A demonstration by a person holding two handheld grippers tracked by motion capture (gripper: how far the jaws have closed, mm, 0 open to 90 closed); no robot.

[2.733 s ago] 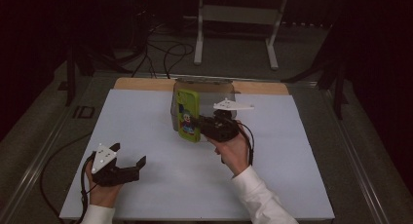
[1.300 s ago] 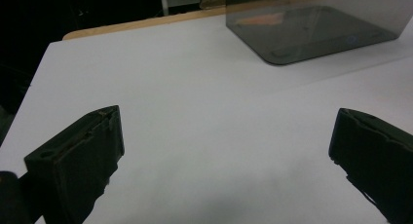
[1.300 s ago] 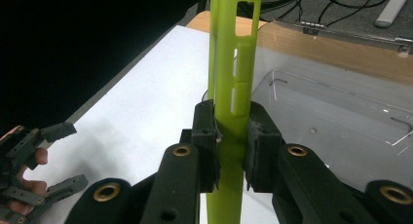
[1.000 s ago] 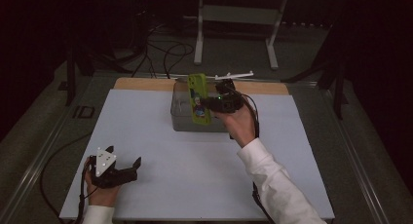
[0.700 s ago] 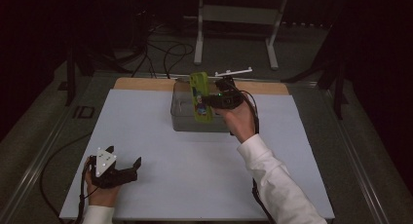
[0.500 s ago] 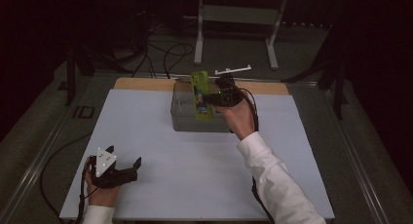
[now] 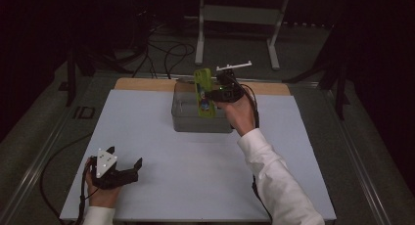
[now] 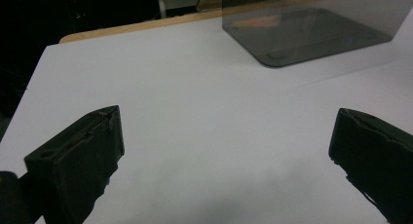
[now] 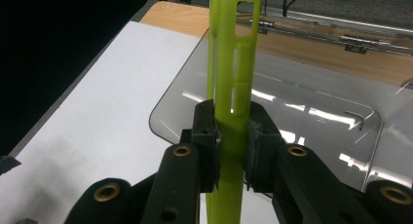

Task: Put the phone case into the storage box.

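My right gripper (image 7: 209, 95) is shut on a flat yellow-green board (image 7: 202, 88) with a coloured picture on one face, and holds it upright over the grey see-through bin (image 7: 200, 123) at the table's far middle. In the right gripper view the board (image 9: 233, 63) stands edge-on, slotted near its top, with both pads (image 9: 204, 136) pressed on its sides and the bin's wall (image 9: 316, 121) below. My left gripper (image 7: 126, 157) rests in a hand near the front left of the white table (image 7: 147, 117). In the left gripper view it (image 8: 229, 146) stands open with nothing between its jaws.
A wooden strip (image 7: 142, 84) runs along the table's far edge behind the bin. Beyond it, cables (image 7: 166, 54) and a white metal stand (image 7: 235, 14) sit on the dark floor. The bin's dark corner (image 8: 311, 34) is at the top right of the left gripper view.
The right gripper carried the green board from in front of the bin up over it, turning it edge-on. The left hand slid slightly toward the front edge early on, then stayed put.
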